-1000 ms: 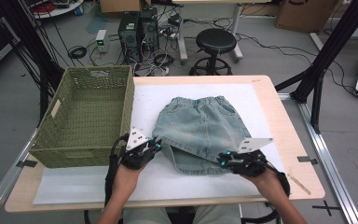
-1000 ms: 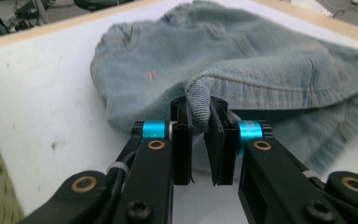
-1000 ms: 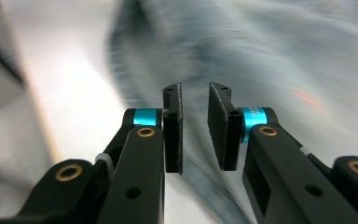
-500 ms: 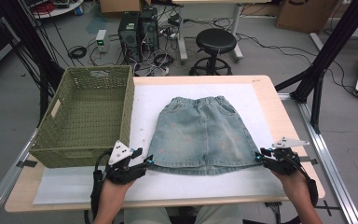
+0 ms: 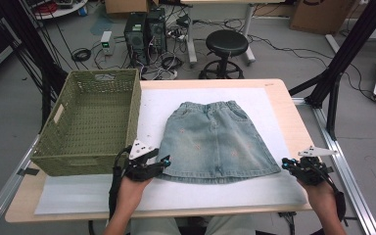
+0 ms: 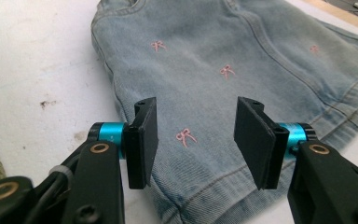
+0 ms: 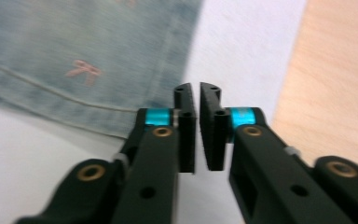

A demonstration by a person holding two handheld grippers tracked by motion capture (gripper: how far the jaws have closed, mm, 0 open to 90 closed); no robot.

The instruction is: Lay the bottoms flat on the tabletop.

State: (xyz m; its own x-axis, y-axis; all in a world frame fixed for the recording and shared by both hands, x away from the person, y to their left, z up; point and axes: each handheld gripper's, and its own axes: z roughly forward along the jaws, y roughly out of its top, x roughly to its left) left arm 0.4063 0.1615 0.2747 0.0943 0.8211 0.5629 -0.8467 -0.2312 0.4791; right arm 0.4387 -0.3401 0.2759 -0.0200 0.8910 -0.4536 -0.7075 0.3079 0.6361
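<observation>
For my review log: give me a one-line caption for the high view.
Denim skirt spread flat on white mat beside green basket; left tongs open at its hem, right tongs shut.

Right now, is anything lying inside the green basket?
No. In the high view the woven green basket shows only its bare floor, while the denim skirt lies flat on the white sheet beside it.

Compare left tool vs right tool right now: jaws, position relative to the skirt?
The left tool has its jaws apart, over the denim skirt at its near left hem corner. The right tool has its jaws nearly together with nothing between them, just off the skirt's right hem corner above the white mat. Neither grips the skirt.
</observation>
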